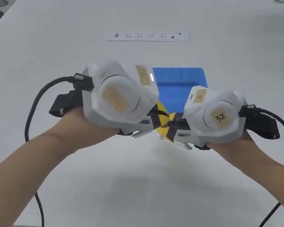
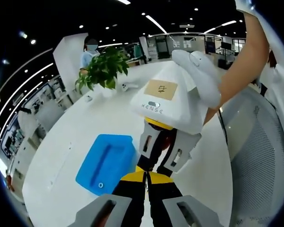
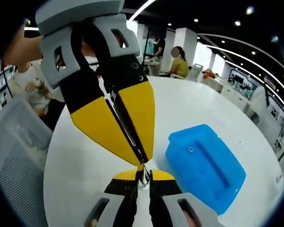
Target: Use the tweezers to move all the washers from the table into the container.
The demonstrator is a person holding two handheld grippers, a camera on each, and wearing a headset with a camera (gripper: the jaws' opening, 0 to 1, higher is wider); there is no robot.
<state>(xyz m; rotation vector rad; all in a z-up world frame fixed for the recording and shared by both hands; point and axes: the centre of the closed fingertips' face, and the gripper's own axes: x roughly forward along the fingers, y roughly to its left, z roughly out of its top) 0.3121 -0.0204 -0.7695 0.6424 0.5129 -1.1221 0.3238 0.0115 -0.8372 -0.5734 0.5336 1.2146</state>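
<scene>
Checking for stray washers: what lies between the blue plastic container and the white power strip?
Bare white tabletop, seen in the head view.

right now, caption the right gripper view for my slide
Left hand-held gripper and right hand-held gripper both pinch tweezers beside a blue container holding one washer

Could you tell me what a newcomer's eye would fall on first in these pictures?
First, the two yellow-tipped tongs meeting tip to tip above the white table: the left tongs are shut, and the right tongs pinch a slim metal piece, probably the tweezers. Just beyond them lies the bright blue container, with one small washer already inside.
</scene>
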